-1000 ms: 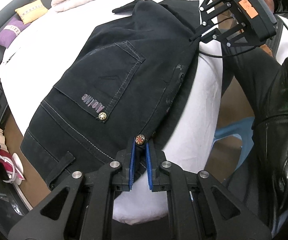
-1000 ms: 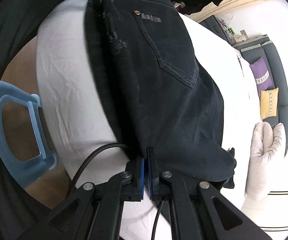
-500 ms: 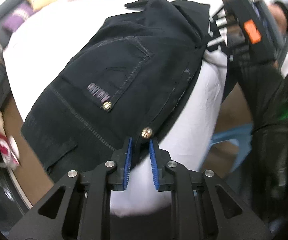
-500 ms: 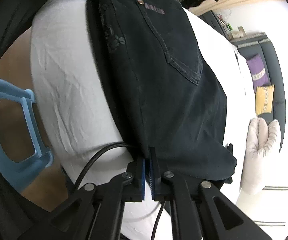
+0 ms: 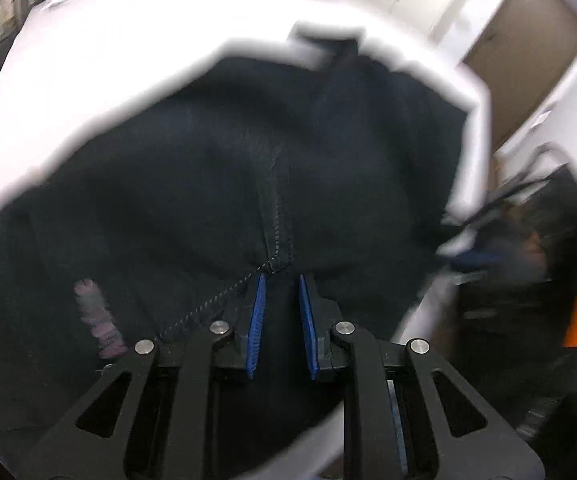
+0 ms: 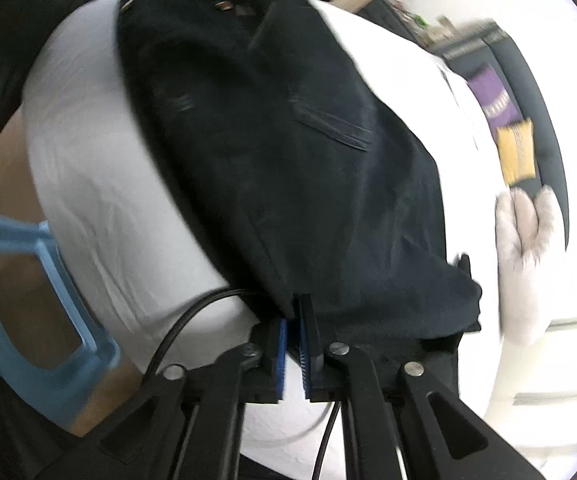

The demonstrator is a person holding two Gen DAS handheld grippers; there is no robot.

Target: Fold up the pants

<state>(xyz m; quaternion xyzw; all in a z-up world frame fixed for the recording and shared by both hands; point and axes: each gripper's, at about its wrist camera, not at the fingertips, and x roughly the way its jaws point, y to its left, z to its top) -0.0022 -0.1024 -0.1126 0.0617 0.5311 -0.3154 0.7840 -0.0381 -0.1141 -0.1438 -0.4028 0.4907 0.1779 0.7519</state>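
Pants fill mid-frame in the left wrist view on a white table; the left gripper stands parted over them. In the right wrist view, the right gripper at lower centre pinches their edge.

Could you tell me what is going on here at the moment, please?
A person is folding dark pants on a white-covered table, using a handheld gripper in each hand. The right gripper is shut on the pants' near edge. The left gripper has its jaws apart over the dark fabric, near a stitched seam, and grips nothing that I can see. The left view is blurred. The pants lie bunched, and the fold is not finished.
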